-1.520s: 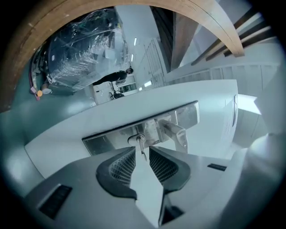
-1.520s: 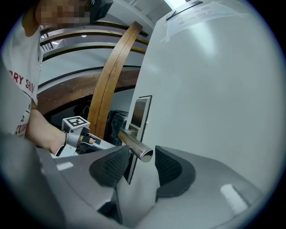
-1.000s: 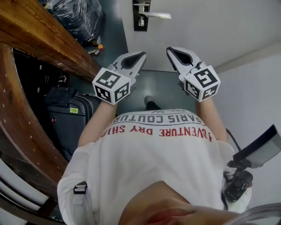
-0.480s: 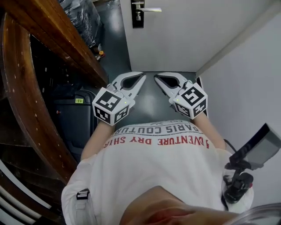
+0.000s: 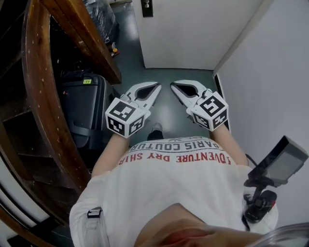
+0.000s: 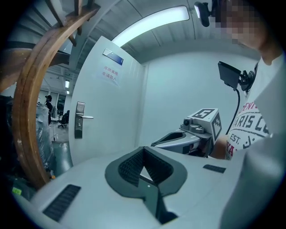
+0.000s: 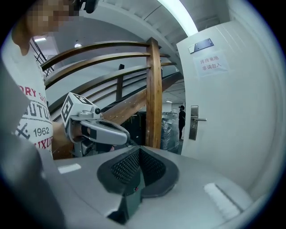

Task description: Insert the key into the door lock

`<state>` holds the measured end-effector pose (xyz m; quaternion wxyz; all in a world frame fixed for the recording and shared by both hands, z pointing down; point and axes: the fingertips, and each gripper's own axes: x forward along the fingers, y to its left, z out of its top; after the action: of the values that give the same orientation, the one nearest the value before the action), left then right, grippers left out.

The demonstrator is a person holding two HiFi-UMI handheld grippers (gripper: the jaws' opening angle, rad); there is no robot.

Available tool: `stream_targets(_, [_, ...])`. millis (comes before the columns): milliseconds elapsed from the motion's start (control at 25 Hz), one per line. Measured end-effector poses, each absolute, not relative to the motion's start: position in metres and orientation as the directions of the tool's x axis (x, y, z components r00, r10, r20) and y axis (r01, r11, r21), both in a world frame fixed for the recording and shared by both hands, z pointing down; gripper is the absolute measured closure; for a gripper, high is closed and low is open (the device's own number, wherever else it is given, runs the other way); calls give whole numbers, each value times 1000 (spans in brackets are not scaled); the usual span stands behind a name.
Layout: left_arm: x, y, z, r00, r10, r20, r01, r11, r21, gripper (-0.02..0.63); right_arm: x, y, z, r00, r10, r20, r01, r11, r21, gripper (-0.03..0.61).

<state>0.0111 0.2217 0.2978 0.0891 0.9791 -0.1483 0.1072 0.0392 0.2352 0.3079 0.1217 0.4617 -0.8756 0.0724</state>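
A: Since a second ago the left tongs [image 5: 156,88] and right tongs [image 5: 175,87] have sunk lower in the head view and drawn nearer each other. The lock plate [image 5: 146,6] has slid up to the top edge of that view, and its lever has gone out of frame.

B: Start me with the big things.

A: Biggest is the white door [image 5: 193,34], closed, filling the top middle. A pale wall [image 5: 270,87] meets it on the right. On the left a curved wooden handrail [image 5: 43,96] sweeps down the frame.

B: And below that?

A: A dark suitcase [image 5: 87,106] stands on the grey floor [image 5: 164,113], tucked beside the handrail. The person's shoe [image 5: 155,128] shows between the forearms.

B: The tongs themselves?

A: They are side by side over the floor, tips angled toward each other but apart. Each one's own view shows its ribbed pads clenched together at the tip. I can make out nothing gripped in either pair.

B: Where's the lock?

A: It is on the door, well ahead of both tongs. Both gripper views show the plate with its lever handle [image 6: 87,117] sticking out level.

B: The key?

A: I cannot make one out in any view.
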Motion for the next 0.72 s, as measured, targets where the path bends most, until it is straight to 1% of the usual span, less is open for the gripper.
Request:
stream_targets(160, [2, 340, 305, 939, -240, 245, -283, -946, 156, 613, 31, 347, 316, -526, -798, 295, -838, 546, -17, 577])
stream_targets(280, [-8, 402, 293, 943, -241, 232, -281, -946, 162, 614, 22, 408, 303, -523, -802, 289, -839, 544, -7, 577])
stream_targets(560, [-34, 500, 255, 946, -251, 204, -281, -950, 134, 614, -7, 508, 263, -525, -820, 230, -842, 540, 1, 577])
stream_targets(720, [-39, 522, 251, 941, -266, 208, -293, -950, 110, 612, -10, 527, 258, -524, -824, 217, -843, 538, 9, 577])
